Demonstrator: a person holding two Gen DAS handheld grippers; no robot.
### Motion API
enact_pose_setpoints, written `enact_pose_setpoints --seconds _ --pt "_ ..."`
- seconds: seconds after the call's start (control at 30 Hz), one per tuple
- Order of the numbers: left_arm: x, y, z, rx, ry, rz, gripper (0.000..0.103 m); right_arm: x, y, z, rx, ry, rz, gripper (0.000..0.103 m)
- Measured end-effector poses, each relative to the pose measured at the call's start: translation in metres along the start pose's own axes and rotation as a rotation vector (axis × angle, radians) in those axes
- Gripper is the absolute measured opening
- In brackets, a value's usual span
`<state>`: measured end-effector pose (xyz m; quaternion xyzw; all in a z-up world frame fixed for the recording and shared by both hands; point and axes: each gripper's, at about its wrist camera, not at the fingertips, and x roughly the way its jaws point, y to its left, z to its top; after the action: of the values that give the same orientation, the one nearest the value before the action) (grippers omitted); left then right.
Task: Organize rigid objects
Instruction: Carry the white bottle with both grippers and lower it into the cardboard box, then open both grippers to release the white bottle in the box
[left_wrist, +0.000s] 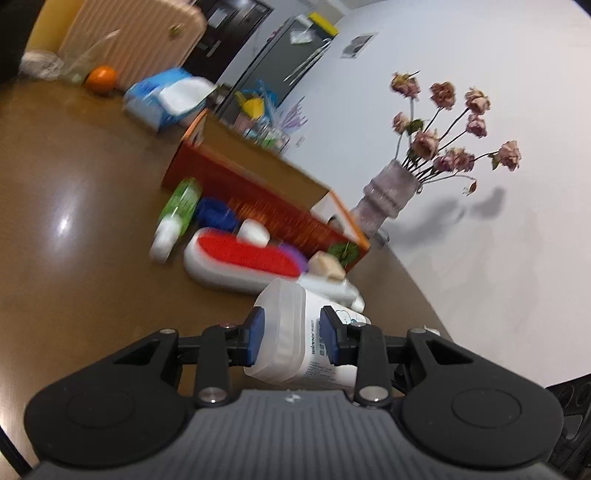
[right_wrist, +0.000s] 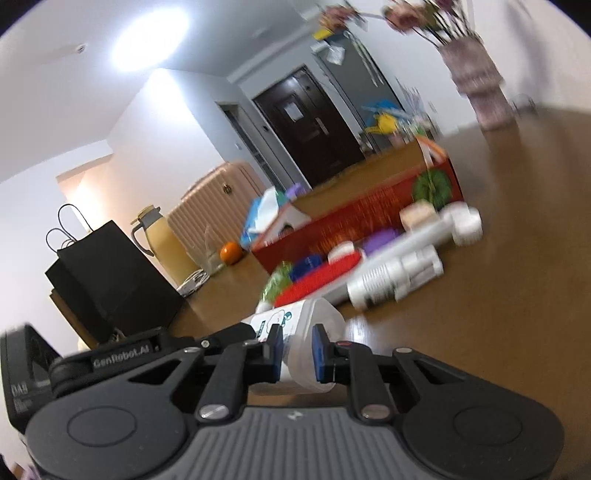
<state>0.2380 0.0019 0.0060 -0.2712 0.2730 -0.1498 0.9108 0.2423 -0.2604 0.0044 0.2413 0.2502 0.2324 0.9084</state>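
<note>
Both grippers clamp one white bottle (left_wrist: 295, 332) between them, each from its own end. From the left wrist, the left gripper (left_wrist: 291, 338) has its blue pads (left_wrist: 256, 334) pressed on the bottle's translucent base, with the printed label running away toward the far side. From the right wrist, the right gripper (right_wrist: 297, 352) pinches the bottle (right_wrist: 301, 332) at its narrower, clear end, jaws close together, and the left gripper (right_wrist: 122, 356) shows as a black body at the lower left of that view. Whether the bottle touches the brown table (left_wrist: 81, 206) cannot be told. Just beyond the bottle lies a blurred heap: a white brush (left_wrist: 236, 258) with red bristles, a green bottle (left_wrist: 177, 214) with a white cap, a blue piece (left_wrist: 214, 214), a purple piece (left_wrist: 293, 254), a beige cap (left_wrist: 327, 266), and white containers (right_wrist: 399, 273) lying on their sides. Behind the heap stands an open red box (left_wrist: 266, 206), touching or nearly touching it. Right of the box is a vase (left_wrist: 388, 195) of dried roses, near the white wall. Farther back on the table are a blue tissue pack (left_wrist: 166, 98) and an orange (left_wrist: 101, 77); a black bag (right_wrist: 107, 273) shows at the left of the right view.
</note>
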Motion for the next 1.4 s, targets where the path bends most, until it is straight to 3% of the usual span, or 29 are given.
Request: enact_pose_setpoints --seconds 0.27,0.43,0.57,0.77,0.9,0.97,1.03,1.1,1.33,1.4 --pt "0.054 -0.022 0.084 0.064 -0.073 0.03 0.033 0.063 -0.002 0.092 -0.09 -0.026 0.039 0.016" --pt "0.113 -0.016 0.149 0.081 -0.072 0.067 0.033 0.138 -0.013 0.164 -0.091 0.023 0.056 0.016" --pt "0.169 0.009 0.197 0.031 -0.036 0.11 0.033 0.215 -0.026 0.207 -0.095 0.093 0.058 0.016" --pt "0.252 0.055 0.239 0.026 0.074 0.24 0.032 0.335 -0.064 0.23 0.003 0.265 0.044 0.016" --pt "0.29 0.07 0.251 0.037 0.121 0.313 0.032 0.379 -0.079 0.23 0.056 0.33 0.029 0.016" --pt "0.3 0.067 0.249 0.093 0.124 0.343 0.032 0.393 -0.082 0.228 0.054 0.347 0.009 0.019" --pt "0.302 0.062 0.248 0.107 0.137 0.314 0.044 0.402 -0.082 0.224 0.051 0.389 -0.009 0.02" --pt "0.299 0.057 0.246 0.128 0.113 0.314 0.05 0.404 -0.083 0.223 0.057 0.387 0.003 0.018" --pt "0.275 0.054 0.244 0.126 0.118 0.32 0.056 0.372 -0.075 0.236 -0.012 0.346 -0.054 0.024" --pt "0.255 0.053 0.246 0.146 0.115 0.316 0.067 0.351 -0.07 0.241 -0.055 0.325 -0.078 0.024"
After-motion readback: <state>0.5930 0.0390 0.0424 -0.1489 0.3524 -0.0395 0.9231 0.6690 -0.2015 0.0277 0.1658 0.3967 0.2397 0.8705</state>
